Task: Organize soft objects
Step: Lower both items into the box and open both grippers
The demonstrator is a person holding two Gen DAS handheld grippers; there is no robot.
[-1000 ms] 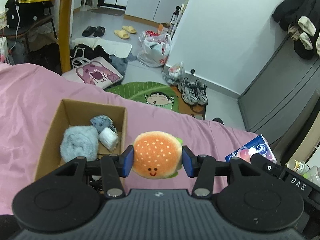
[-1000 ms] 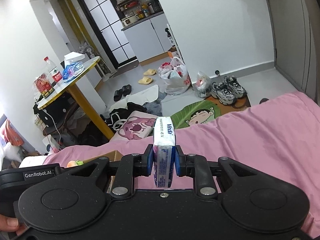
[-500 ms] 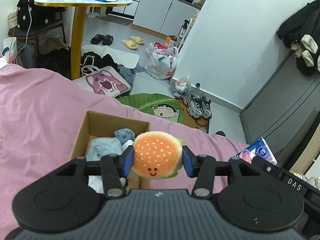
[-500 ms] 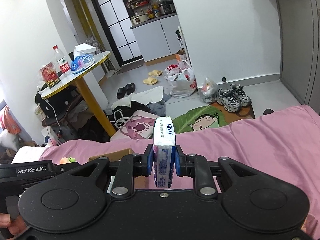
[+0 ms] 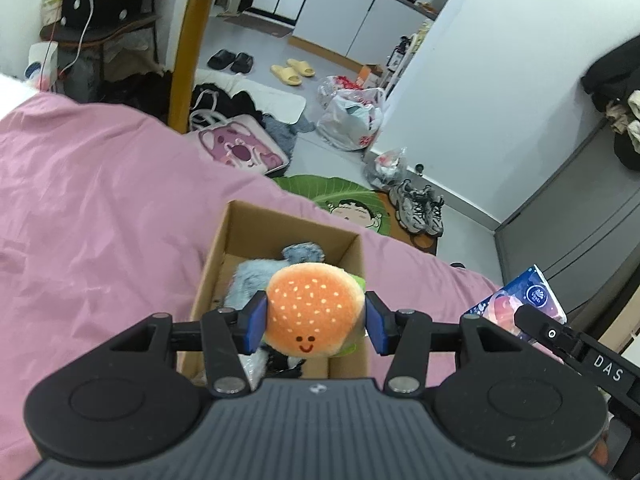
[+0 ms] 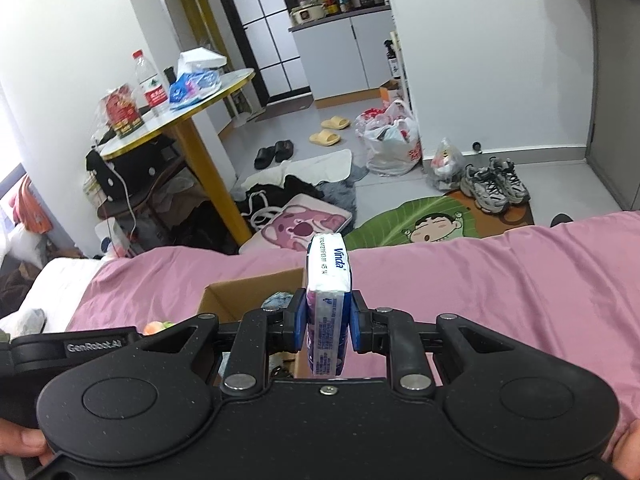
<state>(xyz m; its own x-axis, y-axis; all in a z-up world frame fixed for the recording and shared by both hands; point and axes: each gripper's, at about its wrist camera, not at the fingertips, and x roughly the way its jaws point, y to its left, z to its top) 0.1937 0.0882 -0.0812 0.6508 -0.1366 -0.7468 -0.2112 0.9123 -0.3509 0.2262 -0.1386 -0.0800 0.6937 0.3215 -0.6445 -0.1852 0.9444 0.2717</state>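
Burger plush and tissue pack carried to the cardboard box (image 5: 224,240) on the pink bedcover (image 5: 100,208).

Step in hand, as judged: place both in the box. Centre each above the opening, lower past the rim, then release onto the grey fluffy items (image 5: 248,280) inside. Left gripper (image 5: 315,322): half-spread, clamping burger plush (image 5: 314,312) over the box. Right gripper (image 6: 324,320): narrow, pinching upright tissue pack (image 6: 327,292) at the box's right edge.
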